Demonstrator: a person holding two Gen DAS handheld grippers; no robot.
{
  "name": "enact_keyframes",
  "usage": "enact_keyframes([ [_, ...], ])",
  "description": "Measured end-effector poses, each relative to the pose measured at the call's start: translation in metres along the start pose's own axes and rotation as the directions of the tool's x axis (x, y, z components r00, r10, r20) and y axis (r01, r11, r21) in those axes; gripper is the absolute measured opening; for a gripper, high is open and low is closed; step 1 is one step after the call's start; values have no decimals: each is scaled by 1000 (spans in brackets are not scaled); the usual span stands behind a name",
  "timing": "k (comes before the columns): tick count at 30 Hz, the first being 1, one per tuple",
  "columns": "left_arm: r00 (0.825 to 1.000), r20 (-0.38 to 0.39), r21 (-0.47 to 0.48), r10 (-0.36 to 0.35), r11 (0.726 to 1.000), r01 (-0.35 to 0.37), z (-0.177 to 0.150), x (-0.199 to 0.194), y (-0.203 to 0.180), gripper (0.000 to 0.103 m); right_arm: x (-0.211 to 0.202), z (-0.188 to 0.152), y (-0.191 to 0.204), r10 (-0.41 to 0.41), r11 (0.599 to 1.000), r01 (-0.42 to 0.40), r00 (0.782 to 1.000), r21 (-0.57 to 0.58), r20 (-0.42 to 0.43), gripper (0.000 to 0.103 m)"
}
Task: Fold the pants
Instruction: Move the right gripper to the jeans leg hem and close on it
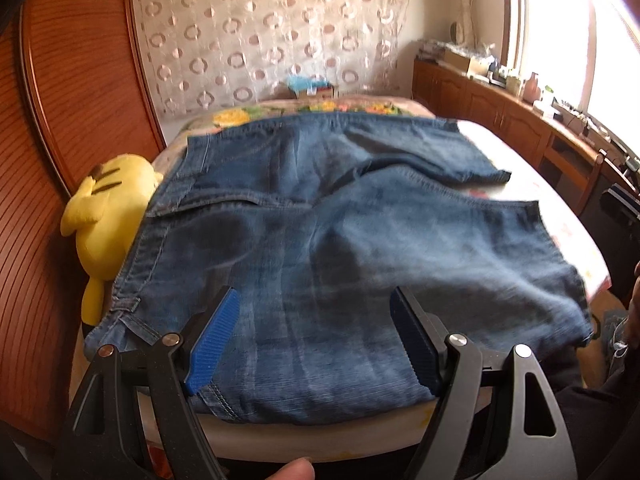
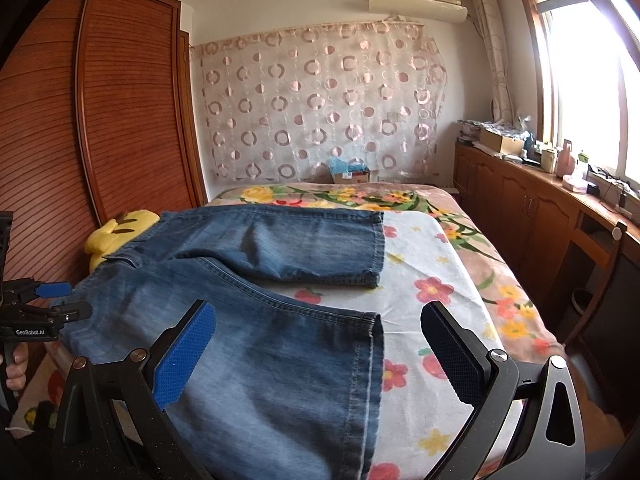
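Left hand-held gripper (image 2: 60, 300), marked "GenRobot.AI", hovers beside jeans (image 2: 260, 344).

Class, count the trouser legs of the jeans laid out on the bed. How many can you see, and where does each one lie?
2. The near leg runs along the bed's front edge between the right gripper's open jaws; the far leg lies behind it, angled apart.
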State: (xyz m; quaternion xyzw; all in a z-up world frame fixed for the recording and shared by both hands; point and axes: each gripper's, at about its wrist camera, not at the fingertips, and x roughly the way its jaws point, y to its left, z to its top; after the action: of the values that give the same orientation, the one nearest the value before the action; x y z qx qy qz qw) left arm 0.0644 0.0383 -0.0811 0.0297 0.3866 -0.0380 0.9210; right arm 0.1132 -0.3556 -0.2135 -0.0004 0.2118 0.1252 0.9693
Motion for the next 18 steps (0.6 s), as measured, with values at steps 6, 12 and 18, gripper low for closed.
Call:
enact_keyframes([
  [6,998,-62,8,22,1000,-22,-8,18,8,79,12,1,-3,-30,999,30,999,-19,-38,100],
  [12,998,-63,-43,1,999,-3,-13,24,25,79,37,1,-16,-8,1000,5,990,-24,-139,89],
  [18,999,-49,-86,13,996,-17,-15,25,50,79,60,0,-24,7,1000,-12,965,-19,-261,75],
])
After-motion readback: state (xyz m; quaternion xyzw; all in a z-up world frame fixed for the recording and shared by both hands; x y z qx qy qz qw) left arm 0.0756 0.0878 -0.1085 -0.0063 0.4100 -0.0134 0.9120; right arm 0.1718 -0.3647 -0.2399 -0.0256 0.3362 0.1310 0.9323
